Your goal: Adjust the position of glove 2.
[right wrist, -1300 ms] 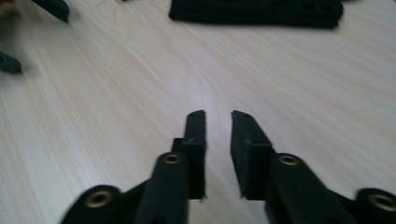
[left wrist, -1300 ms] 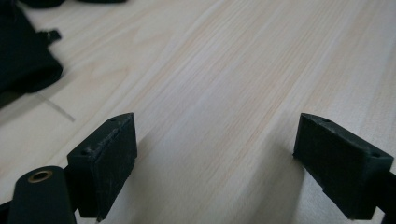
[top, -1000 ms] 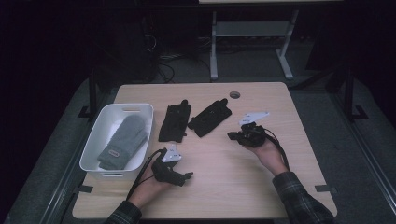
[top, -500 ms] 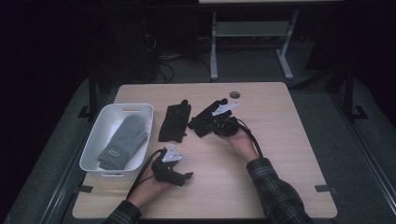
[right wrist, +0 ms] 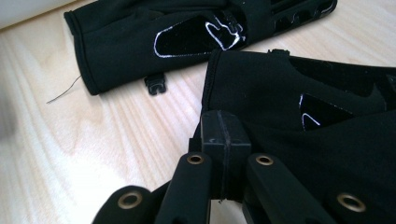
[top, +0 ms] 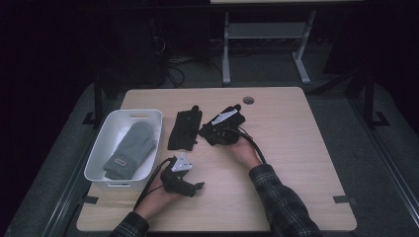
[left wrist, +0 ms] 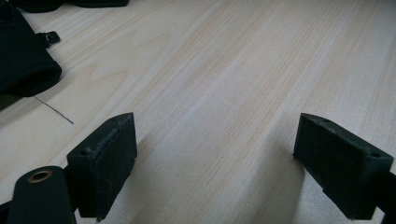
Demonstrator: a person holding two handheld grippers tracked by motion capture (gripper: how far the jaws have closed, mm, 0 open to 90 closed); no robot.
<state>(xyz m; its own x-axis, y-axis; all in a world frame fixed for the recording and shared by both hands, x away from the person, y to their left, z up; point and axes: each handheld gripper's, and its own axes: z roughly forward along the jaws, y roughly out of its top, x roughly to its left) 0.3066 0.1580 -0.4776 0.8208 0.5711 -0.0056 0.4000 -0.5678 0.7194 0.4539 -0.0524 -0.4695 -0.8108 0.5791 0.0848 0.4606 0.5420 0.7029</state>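
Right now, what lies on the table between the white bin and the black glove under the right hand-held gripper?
In the high view, a second black glove lies between the white bin and the glove under the right hand-held gripper.

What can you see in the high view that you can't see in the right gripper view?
High view alone: the white plastic bin holding a grey knitted mitten, the left gripper with jaws apart, both of the person's hands, and the floor.

Right gripper view alone: close detail, namely the right gripper with jaws together at a cuff edge, glossy patches, and a loose thread.

Both share: the two black gloves and the light wooden table.
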